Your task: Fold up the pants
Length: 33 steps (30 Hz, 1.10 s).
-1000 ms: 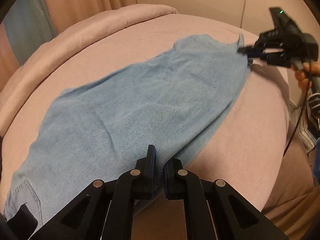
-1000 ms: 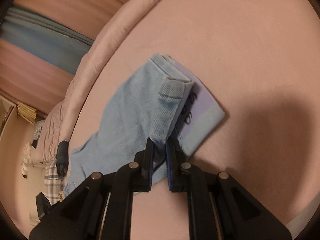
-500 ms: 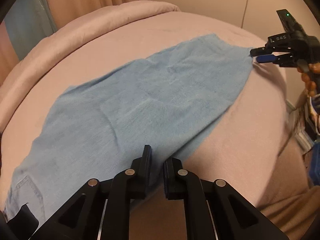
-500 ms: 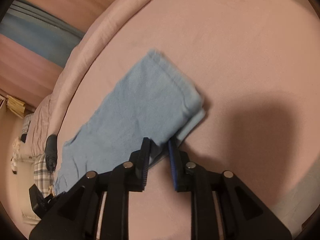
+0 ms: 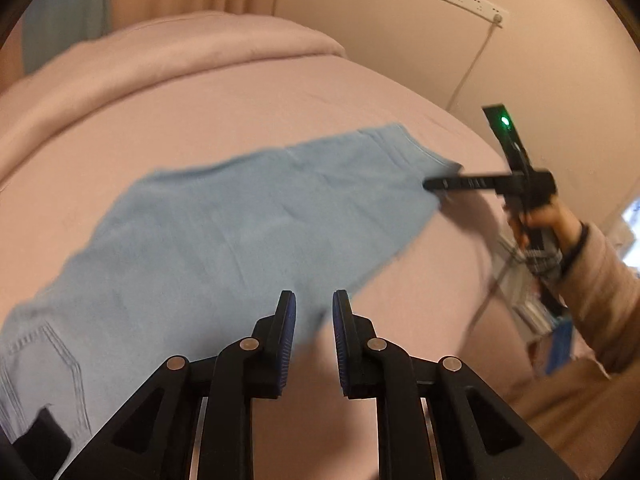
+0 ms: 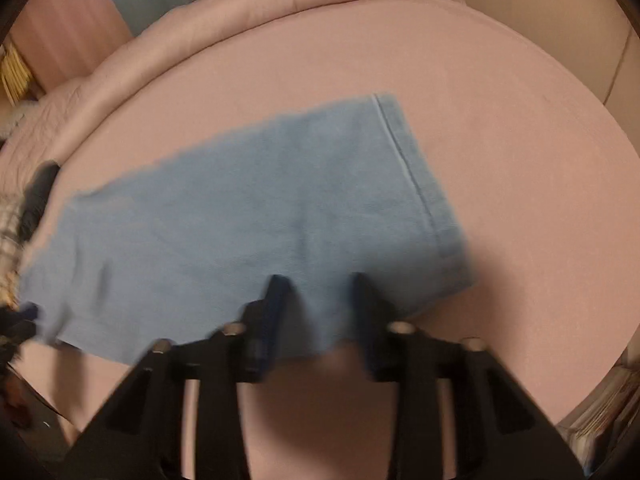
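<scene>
A second ago both my claws pinched the light-blue denim pants [image 5: 240, 232]; now they lie released, flat and lengthwise-folded on the pink bedsheet [image 5: 280, 112]. My left claw [image 5: 314, 312] is opening, nothing between its jaws. My right claw [image 6: 320, 292] hangs over the hem end, closing, apparently on nothing. I judge the crosswise fold comes next.

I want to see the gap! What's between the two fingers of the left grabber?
In the left wrist view, only the pants' edge and pink bed cover show behind the left gripper's opening jaws; nothing is pinched.
</scene>
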Each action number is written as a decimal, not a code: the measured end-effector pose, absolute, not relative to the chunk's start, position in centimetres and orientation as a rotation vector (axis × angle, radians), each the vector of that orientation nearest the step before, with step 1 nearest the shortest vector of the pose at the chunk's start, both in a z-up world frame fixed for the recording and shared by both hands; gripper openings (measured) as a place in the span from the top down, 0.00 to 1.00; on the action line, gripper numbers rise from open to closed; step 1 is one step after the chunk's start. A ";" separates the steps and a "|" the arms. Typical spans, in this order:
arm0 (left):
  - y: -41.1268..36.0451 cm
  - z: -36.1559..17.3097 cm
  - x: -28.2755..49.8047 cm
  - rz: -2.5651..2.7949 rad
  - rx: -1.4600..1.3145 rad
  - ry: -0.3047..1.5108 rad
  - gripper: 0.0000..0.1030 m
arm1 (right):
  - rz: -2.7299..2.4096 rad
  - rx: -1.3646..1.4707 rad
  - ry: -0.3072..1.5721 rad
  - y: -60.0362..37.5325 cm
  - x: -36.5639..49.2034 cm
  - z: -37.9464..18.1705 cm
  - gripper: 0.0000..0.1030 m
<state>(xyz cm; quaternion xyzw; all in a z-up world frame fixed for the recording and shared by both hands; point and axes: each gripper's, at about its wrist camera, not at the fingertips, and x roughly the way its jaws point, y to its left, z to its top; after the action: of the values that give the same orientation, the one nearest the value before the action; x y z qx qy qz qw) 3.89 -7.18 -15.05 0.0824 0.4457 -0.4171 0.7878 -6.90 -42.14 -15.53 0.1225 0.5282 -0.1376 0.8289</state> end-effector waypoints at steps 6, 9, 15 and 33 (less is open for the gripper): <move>-6.0 -15.2 7.7 -0.777 0.050 0.920 0.85 | -0.326 0.351 1.163 -43.8 -6.5 -14.8 0.80; -8.7 -17.4 9.4 -0.789 0.018 0.973 0.85 | -0.261 0.280 1.099 -38.7 -4.6 -12.4 0.68; -12.0 -21.5 5.4 -0.851 0.213 1.008 0.85 | 0.172 0.233 1.108 -27.2 -0.1 -13.3 0.70; -4.8 -18.2 14.5 -0.614 0.050 0.970 0.85 | 0.525 0.426 1.207 -21.7 17.4 -14.9 0.50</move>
<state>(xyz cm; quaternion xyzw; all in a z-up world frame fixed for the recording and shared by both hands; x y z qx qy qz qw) 14.51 -4.78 -18.19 0.0234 0.4586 -0.2905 0.8395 17.41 -21.68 -14.86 0.1964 0.5567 0.2421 0.7700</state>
